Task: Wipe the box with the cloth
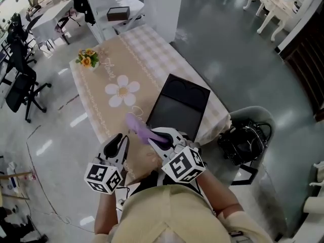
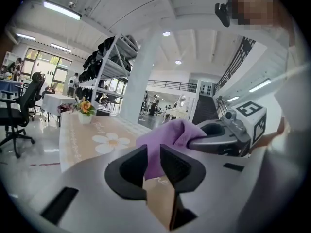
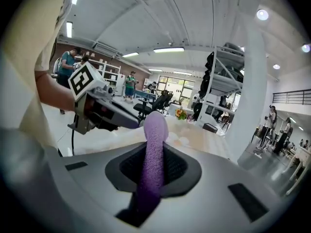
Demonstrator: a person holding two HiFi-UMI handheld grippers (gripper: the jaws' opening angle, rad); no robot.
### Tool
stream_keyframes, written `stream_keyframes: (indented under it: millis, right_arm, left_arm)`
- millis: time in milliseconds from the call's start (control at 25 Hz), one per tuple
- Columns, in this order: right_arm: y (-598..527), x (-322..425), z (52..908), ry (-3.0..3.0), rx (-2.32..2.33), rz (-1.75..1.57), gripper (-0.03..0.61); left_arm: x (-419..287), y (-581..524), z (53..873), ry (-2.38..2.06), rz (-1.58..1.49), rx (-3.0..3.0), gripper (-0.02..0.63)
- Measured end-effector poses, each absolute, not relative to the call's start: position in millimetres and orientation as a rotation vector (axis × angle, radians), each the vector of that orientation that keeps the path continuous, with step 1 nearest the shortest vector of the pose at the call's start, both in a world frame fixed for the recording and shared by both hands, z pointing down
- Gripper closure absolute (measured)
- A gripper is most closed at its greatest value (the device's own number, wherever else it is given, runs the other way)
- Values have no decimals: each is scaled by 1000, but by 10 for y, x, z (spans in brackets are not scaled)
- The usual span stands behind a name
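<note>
Lengthwise, cloth point(image 3: 154, 130) juts straight forward from clamping right claw point(image 3: 151, 165).

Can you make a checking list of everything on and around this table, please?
Surface: table with a beige flower-print cover.
Job's things: black box lying flat on the table; purple cloth held near the box's near-left corner.
Clutter: small flower pot at the far end.
Claws: right claw shut on the purple cloth; left claw slightly open, empty.
Cables: a black cable hangs under the left claw.
Surroundings: black bag beside the table; office chairs; grey floor.
</note>
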State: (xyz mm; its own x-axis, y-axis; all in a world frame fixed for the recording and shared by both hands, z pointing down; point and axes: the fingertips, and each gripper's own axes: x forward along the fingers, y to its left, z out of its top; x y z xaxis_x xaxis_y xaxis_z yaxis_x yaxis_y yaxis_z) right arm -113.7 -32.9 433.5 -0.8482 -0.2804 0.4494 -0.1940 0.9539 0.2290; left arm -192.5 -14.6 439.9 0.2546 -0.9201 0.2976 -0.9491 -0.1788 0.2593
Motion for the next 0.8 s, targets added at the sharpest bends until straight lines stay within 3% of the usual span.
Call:
stream_keyframes:
  millis: [400, 800]
  right_arm:
    - [-500, -949, 5085, -2184, 418, -499, 506]
    - [-488, -623, 5107, -2120, 451, -455, 506]
  left_arm:
    - [-1882, -111, 4625, -1683, 148, 2111, 522]
    - [-1538, -334, 4731, -1569, 261, 2211, 522]
